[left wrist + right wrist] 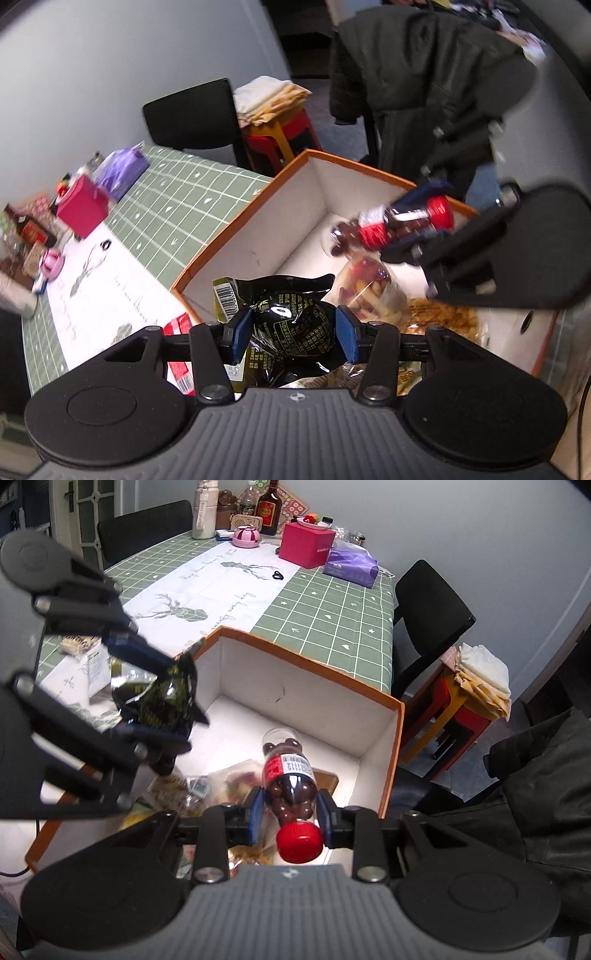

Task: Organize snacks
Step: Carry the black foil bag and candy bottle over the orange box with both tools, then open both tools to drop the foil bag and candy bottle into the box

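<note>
A: What did your left gripper point(291, 328) hold at that moment?

B: It was clamped on a black snack packet point(291, 317) with gold print. My blue pads pressed it from both sides. I held it above the near left corner of the orange-edged box point(236, 218).

A: And the right gripper point(290, 806)?

B: It was closed around a small clear bottle point(290, 775) of brown chocolate balls, with a red cap point(299, 840) pointing back to me. The bottle was over the right part of the box, not touching the bottom.

A: Was something already inside the box?

B: Yes, some clear snack bags point(369, 291) lay at the near end. The far end was white and bare.

A: Where did the box stand?

B: On the desk point(325, 602), on the green checked cloth. Far behind it were a pink box point(306, 544) and a purple tissue pack point(351, 565).
</note>
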A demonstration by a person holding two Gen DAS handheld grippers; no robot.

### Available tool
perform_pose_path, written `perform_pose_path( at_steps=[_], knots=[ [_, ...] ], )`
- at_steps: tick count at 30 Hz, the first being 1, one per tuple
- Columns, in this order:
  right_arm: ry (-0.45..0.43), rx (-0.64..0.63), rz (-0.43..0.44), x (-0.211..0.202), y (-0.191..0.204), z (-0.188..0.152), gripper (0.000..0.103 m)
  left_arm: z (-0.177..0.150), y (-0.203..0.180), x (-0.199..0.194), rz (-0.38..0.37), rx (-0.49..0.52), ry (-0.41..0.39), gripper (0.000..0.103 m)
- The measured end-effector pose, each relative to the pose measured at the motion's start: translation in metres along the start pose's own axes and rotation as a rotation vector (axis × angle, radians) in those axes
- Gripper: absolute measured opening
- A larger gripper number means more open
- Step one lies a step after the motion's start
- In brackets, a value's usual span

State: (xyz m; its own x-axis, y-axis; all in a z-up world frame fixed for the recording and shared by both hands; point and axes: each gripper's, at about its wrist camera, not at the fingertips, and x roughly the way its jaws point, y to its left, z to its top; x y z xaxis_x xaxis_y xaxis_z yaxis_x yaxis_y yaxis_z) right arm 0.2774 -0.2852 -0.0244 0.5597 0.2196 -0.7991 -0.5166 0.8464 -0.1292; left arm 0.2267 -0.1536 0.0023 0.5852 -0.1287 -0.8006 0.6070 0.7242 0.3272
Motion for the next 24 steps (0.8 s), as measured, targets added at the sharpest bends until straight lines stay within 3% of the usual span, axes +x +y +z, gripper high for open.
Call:
perform_pose_path(
  at_steps=[7,13,24],
  knots=[
    [0.020,0.017,0.039,0.027,-0.009,0.004,0.029,0.001,-0.010,0.029,-0.021,0.061,0.053,0.055],
    [0.050,-0.017,0.062,0.050,-0.005,0.004,0.029,-0.003,-0.003,0.052,-0.095,0.022,0.117,0.055],
    [0.068,-0.003,0.092,0.071,-0.004,0.012,0.030,-0.007,0.002,0.071,-0.124,0.039,0.175,0.059]
  ],
)
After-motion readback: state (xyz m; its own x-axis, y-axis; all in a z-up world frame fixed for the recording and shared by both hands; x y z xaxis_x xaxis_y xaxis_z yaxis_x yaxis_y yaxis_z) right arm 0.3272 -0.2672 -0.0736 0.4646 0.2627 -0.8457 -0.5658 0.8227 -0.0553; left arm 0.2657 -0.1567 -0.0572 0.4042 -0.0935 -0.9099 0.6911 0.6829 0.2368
